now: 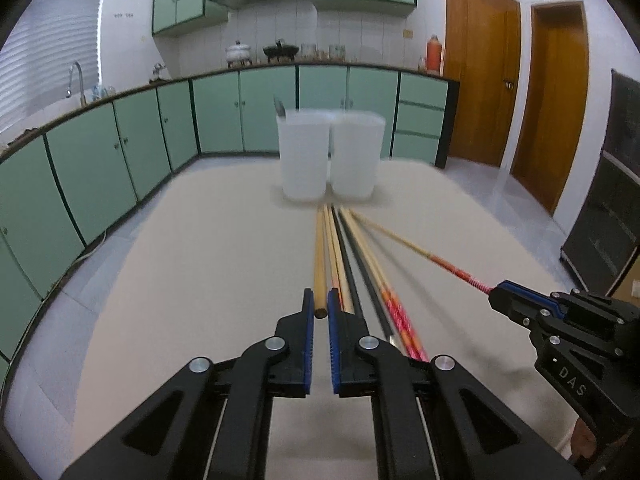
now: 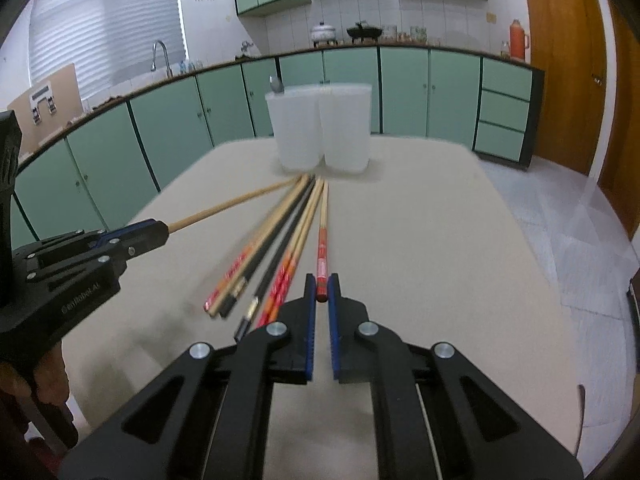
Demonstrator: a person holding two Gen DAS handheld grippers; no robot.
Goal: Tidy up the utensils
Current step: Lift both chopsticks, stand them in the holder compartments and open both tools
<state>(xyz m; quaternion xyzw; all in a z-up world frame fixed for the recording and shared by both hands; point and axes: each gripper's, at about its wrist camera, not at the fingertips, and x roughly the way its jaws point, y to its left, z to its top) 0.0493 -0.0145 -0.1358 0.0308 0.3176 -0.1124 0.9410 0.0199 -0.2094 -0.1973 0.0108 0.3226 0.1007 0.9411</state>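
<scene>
Wooden and lacquered chopsticks (image 1: pixel 360 268) mostly lie on the table (image 1: pixel 200 280); the left gripper (image 1: pixel 320 312) pinches a plain one, the right gripper (image 2: pixel 322 292) a red-ended one. Two white containers (image 2: pixel 320 128) wait beyond (one holds a spoon), so sorting looks barely begun.

- left hand-held gripper (image 1: pixel 321 309) points forward and downward, its jaws clamped on something thin.
- right hand-held gripper (image 2: pixel 322 293) sits beside it, angled alike, jaws likewise pinched.

Right gripper (image 2: pixel 321 294) jaws pinch a red-ended chopstick (image 2: pixel 322 240).
</scene>
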